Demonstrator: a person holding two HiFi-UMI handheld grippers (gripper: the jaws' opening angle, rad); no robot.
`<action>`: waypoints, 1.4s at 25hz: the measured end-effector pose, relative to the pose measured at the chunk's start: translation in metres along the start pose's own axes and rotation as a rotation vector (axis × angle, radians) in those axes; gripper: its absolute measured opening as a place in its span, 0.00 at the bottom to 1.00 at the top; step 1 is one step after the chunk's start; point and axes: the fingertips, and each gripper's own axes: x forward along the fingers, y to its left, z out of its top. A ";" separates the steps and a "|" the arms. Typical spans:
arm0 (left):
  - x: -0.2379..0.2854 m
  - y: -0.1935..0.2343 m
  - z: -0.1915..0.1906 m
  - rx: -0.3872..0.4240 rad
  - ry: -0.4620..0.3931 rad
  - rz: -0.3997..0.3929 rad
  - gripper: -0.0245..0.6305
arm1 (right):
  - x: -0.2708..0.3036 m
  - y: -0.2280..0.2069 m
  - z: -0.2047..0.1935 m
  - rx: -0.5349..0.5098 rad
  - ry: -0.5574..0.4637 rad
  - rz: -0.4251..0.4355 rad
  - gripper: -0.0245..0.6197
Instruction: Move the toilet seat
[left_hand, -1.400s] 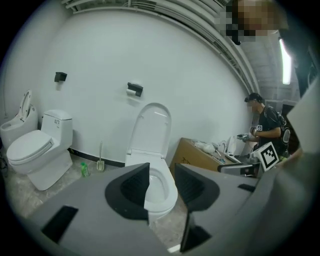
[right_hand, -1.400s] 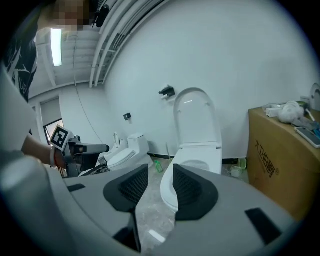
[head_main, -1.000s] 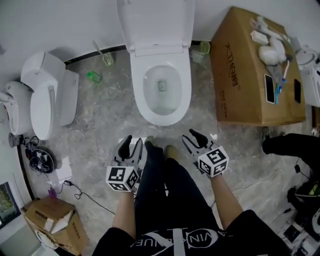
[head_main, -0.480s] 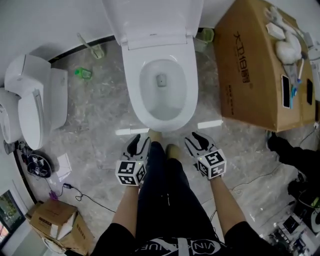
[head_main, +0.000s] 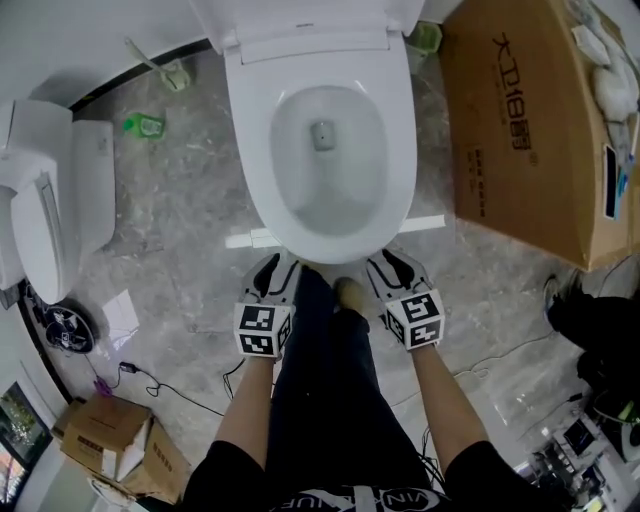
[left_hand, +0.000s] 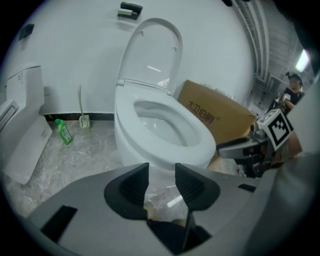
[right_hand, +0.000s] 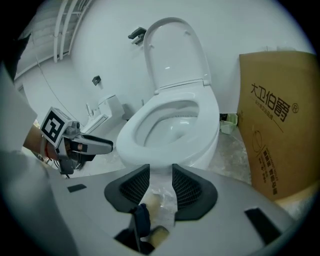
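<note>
A white toilet stands ahead with its lid raised against the wall and the seat lying flat on the bowl. In the left gripper view the seat rings the bowl just beyond my left gripper, which is open and empty. My right gripper has its jaws closing a little, still apart, with nothing between them; the seat lies just past them. From the head view, the left gripper and right gripper flank the bowl's front rim, not touching it.
A large cardboard box stands right of the toilet. A second white toilet lies at the left. A green bottle and a toilet brush sit by the back wall. A small carton and cables lie at lower left.
The person has stepped forward; both grippers have come up to the front rim of the bowl from farther back. Both stay empty.
</note>
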 end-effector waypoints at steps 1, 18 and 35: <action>0.004 0.001 -0.006 0.040 0.021 0.006 0.29 | 0.003 -0.002 -0.002 -0.018 0.000 -0.012 0.27; 0.019 -0.003 -0.004 0.273 0.021 -0.030 0.24 | 0.008 -0.004 -0.005 -0.168 -0.047 -0.018 0.26; -0.034 -0.023 0.046 0.250 -0.058 -0.048 0.22 | -0.048 0.017 0.051 -0.164 -0.119 -0.035 0.23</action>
